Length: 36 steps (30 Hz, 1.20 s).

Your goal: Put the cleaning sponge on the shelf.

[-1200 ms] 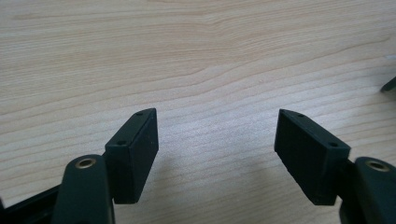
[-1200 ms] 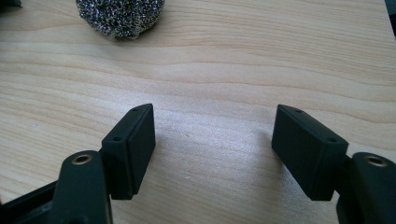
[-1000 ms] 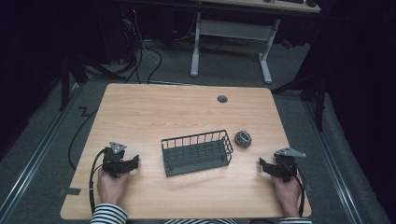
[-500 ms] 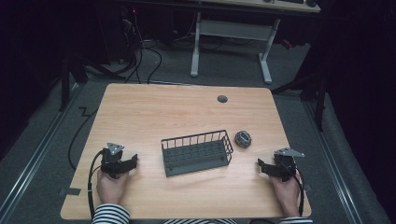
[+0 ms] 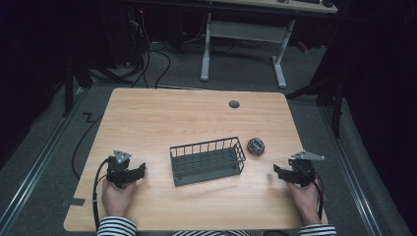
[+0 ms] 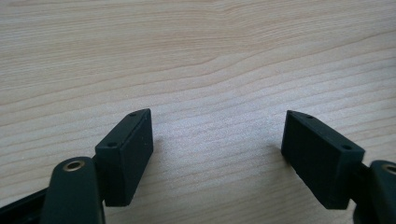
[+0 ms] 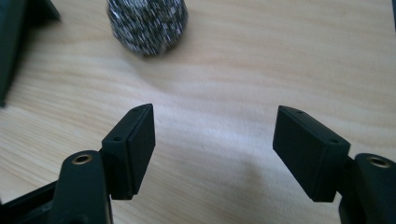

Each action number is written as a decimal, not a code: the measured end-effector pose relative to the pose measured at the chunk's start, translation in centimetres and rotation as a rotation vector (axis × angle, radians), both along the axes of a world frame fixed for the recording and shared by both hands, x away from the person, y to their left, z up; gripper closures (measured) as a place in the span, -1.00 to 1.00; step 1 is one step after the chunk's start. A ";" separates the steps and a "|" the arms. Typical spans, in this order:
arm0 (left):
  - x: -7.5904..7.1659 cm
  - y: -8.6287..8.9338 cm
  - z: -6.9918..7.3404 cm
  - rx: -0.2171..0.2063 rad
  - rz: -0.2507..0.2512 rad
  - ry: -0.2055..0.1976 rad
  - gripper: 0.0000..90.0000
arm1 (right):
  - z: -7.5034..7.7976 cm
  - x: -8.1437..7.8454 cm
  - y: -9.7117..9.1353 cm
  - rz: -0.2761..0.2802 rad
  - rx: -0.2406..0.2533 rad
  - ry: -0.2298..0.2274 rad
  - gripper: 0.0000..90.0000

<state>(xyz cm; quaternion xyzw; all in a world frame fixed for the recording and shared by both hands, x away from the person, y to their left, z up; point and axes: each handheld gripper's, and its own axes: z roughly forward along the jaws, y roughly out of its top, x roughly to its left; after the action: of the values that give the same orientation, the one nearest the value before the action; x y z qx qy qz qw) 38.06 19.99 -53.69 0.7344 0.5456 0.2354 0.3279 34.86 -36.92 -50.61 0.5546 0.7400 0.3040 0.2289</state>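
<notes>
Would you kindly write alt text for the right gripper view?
Two black jaws of the right tool stand wide apart, empty, over a wooden table. A speckled ball lies ahead, a dark basket at the left edge.

Middle: basket (image 5: 207,161) stands between the grippers, bare table (image 5: 162,118) behind it.
Right: ball (image 5: 255,146) just beside the basket's right end.
Left gripper (image 6: 217,135): bare wood between its spread jaws.

Dim room, grey carpet (image 5: 44,162), white-legged desk (image 5: 241,34) behind wooden table (image 5: 162,118).
</notes>
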 end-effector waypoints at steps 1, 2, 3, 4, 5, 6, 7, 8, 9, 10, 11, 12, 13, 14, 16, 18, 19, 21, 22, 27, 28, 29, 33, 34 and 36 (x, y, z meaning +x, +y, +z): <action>0.0 0.0 0.0 0.000 0.000 0.000 -0.43 | 0.3 0.1 0.1 0.005 0.008 -0.004 -0.33; 0.0 0.0 0.0 0.000 0.000 0.000 -0.43 | 0.5 0.1 0.1 0.011 0.008 -0.006 -0.33; 0.0 0.0 0.0 0.000 0.000 0.000 -0.43 | 0.9 0.3 0.2 0.016 0.013 -0.009 -0.33; 0.0 0.0 0.0 0.000 0.000 0.000 -0.43 | 1.1 0.4 0.3 0.021 0.018 -0.009 -0.33; 0.0 0.0 0.0 0.000 0.000 0.000 -0.43 | 1.3 0.6 0.4 0.025 0.023 -0.009 -0.33; 0.0 0.0 0.0 0.000 0.000 0.000 -0.43 | 1.5 0.7 0.5 0.026 0.025 -0.008 -0.34; 0.0 0.0 0.0 0.000 0.000 0.000 -0.43 | 1.8 0.9 0.7 0.027 0.025 -0.011 -0.34; 0.0 0.0 0.0 0.000 0.000 0.000 -0.43 | 1.8 0.9 0.7 0.027 0.025 -0.011 -0.34; 0.0 0.0 0.0 0.000 0.000 0.000 -0.43 | 2.2 1.4 1.1 0.036 0.028 -0.017 -0.34; 0.0 0.0 0.0 0.000 0.000 0.000 -0.43 | 2.2 1.4 1.1 0.036 0.028 -0.017 -0.34; 0.0 0.0 0.0 0.000 0.000 0.000 -0.43 | 2.6 1.8 1.4 0.045 0.029 -0.017 -0.34; 0.0 0.0 0.0 0.000 0.000 0.000 -0.43 | 2.8 2.0 1.6 0.046 0.032 -0.017 -0.34; 0.0 0.0 0.0 0.000 0.000 0.000 -0.43 | 3.1 2.3 1.8 0.053 0.034 -0.011 -0.35; 0.0 0.0 0.0 0.000 0.000 0.000 -0.43 | 3.2 2.5 2.0 0.058 0.030 -0.009 -0.36; 0.0 0.0 0.0 -0.001 0.000 0.000 -0.44 | 3.4 2.9 2.3 0.065 0.030 -0.007 -0.36; 0.0 0.0 0.0 -0.002 -0.001 0.000 -0.44 | 3.8 3.5 2.9 0.082 0.023 0.004 -0.38; 0.0 0.0 0.0 -0.002 -0.002 0.001 -0.45 | 4.0 4.0 3.4 0.100 0.019 0.008 -0.39; 0.0 0.0 0.0 -0.001 -0.006 0.001 -0.45 | 4.2 4.5 3.9 0.109 0.009 0.015 -0.40; 0.0 0.0 0.0 -0.001 -0.007 0.002 -0.45 | 4.3 4.7 4.2 0.115 0.008 0.017 -0.40; 0.0 0.0 0.0 -0.001 -0.011 0.002 -0.45 | 4.7 6.1 5.1 0.129 0.001 0.045 -0.39; 0.0 0.0 0.0 -0.001 -0.011 0.001 -0.45 | 4.7 6.4 5.2 0.130 0.001 0.050 -0.38; 0.0 0.0 0.0 -0.001 -0.012 0.002 -0.45 | 4.7 6.8 5.4 0.132 0.000 0.057 -0.38; 0.0 0.0 0.0 0.001 -0.013 0.003 -0.45 | 4.5 8.2 5.9 0.133 -0.011 0.106 -0.43; 0.0 0.0 0.0 0.002 -0.013 0.003 -0.45 | 4.4 8.5 6.0 0.132 -0.016 0.115 -0.44; 0.0 0.0 0.0 0.001 -0.013 0.003 -0.45 | 4.0 9.1 6.3 0.130 -0.028 0.133 -0.44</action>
<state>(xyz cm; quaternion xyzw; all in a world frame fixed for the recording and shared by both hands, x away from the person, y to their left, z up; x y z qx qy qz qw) 38.06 19.99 -53.68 0.7385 0.5410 0.2325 0.3283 43.97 -30.63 -46.64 0.5210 0.7923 0.2702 0.1669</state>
